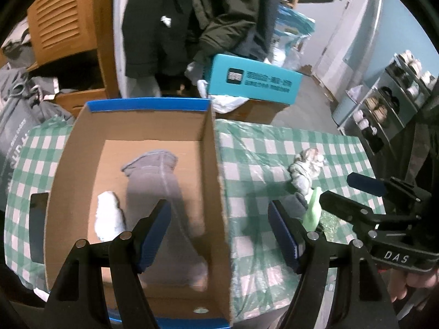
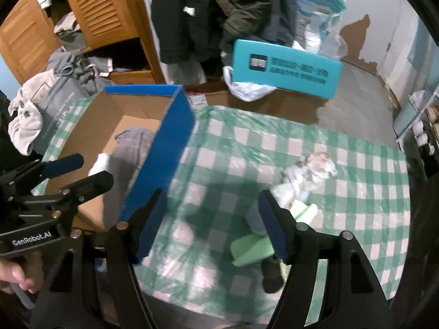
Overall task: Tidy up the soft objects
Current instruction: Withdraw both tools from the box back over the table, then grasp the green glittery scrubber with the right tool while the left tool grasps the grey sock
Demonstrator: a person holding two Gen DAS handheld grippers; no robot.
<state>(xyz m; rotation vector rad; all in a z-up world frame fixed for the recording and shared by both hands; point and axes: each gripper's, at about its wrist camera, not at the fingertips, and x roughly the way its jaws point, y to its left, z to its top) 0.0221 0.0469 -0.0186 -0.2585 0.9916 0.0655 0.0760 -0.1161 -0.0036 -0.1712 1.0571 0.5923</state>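
Left hand-held gripper (image 1: 219, 235): jaws spread wide and released, nothing between the pads; it hangs over the right wall of the cardboard box.
Right hand-held gripper (image 2: 211, 224): jaws apart, released, gripping nothing; its right finger stands in front of the green and grey pieces on the cloth.
Hand (image 2: 16, 274): fingers show at the near left edge of the right wrist view, holding the left tool's handle.
Worktop (image 2: 343, 219): covered by a green-and-white checked cloth.
Cardboard box (image 1: 216, 164): open, blue outside, on the left part of the worktop.
Grey sock (image 1: 162, 192): lies lengthwise on the box floor, near to far.
White soft item (image 1: 108, 216): in the box, just left of the grey sock.
Green soft pieces (image 2: 252, 249): on the cloth right of the box, beside a grey piece (image 2: 255, 219) and a dark one (image 2: 271, 274).
Pale crumpled bundle (image 2: 312, 170): farther right on the cloth, apart from the box.
Teal carton (image 2: 285, 68): beyond the worktop's far edge.
Dark coats (image 2: 219, 8): hanging at the back.
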